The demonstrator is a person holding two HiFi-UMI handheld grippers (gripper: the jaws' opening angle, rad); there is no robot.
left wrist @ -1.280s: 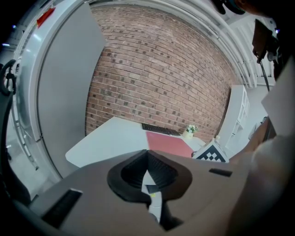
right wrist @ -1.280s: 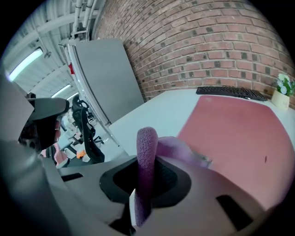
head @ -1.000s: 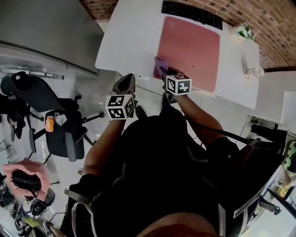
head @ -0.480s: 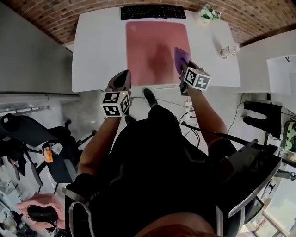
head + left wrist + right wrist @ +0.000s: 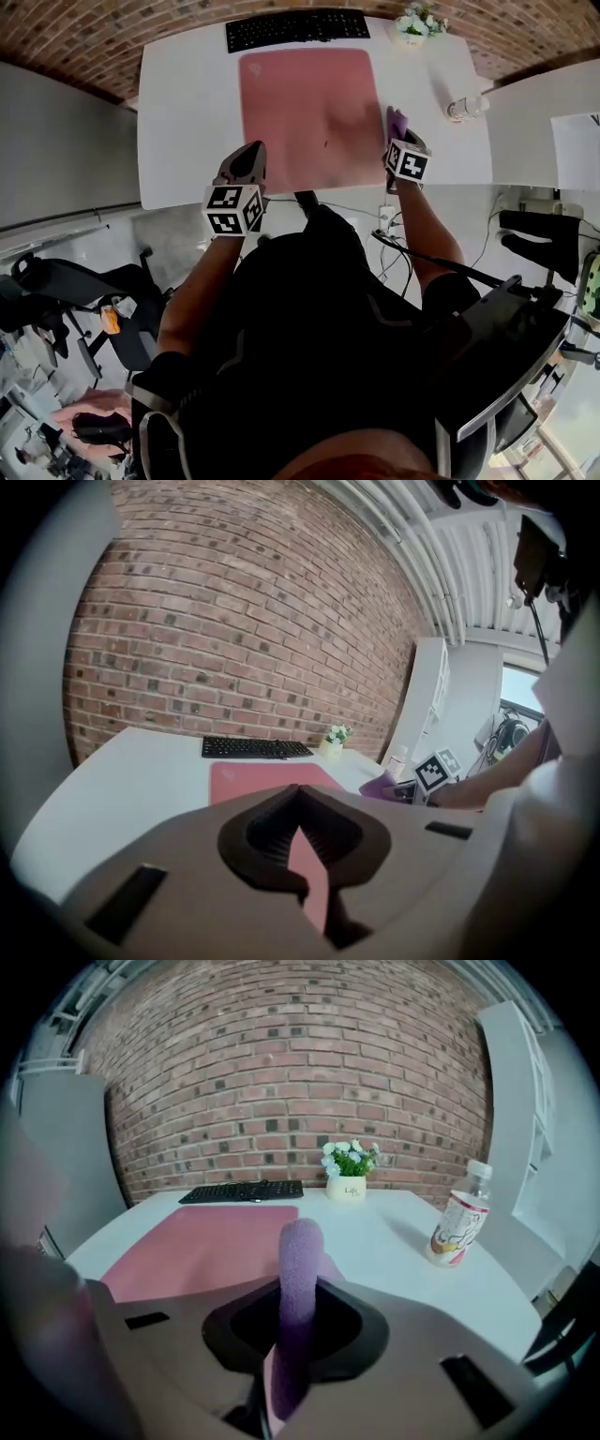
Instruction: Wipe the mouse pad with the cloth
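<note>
One pink rectangular mouse pad (image 5: 305,108) lies flat on the white surface (image 5: 187,112), in the upper middle of the head view. A fuzzy purple cloth (image 5: 397,122) sits at the pad's right edge in that frame, pinched in the right gripper (image 5: 397,136). In the right gripper view the cloth (image 5: 298,1288) rises as a rolled, upright fold from between the jaws, which are pressed onto it, and the pad (image 5: 206,1241) spreads out to the left of it. Whether the cloth's lower part touches the pad or the bare surface beside it cannot be told.

The left gripper (image 5: 249,159) is at the lower left corner of the pad in the head view, over the near edge of the surface. Its own view shows the jaws only slightly apart with nothing between them, a sliver of the pink pad (image 5: 262,780) showing through the narrow gap. At the right of that view the cloth (image 5: 380,785) and the other gripper's marker cube appear.

A black keyboard (image 5: 298,28) lies just beyond the pad's far edge, at the top of the head view. A small white pot of flowers (image 5: 419,22) stands near the keyboard's right end. A clear plastic bottle with a printed label (image 5: 457,1218) stands upright on the surface, right of the cloth and apart from it. A red brick wall (image 5: 281,1072) runs behind the surface. The person wears black, and a black office chair (image 5: 84,291) stands on the floor at the lower left of the head view.
</note>
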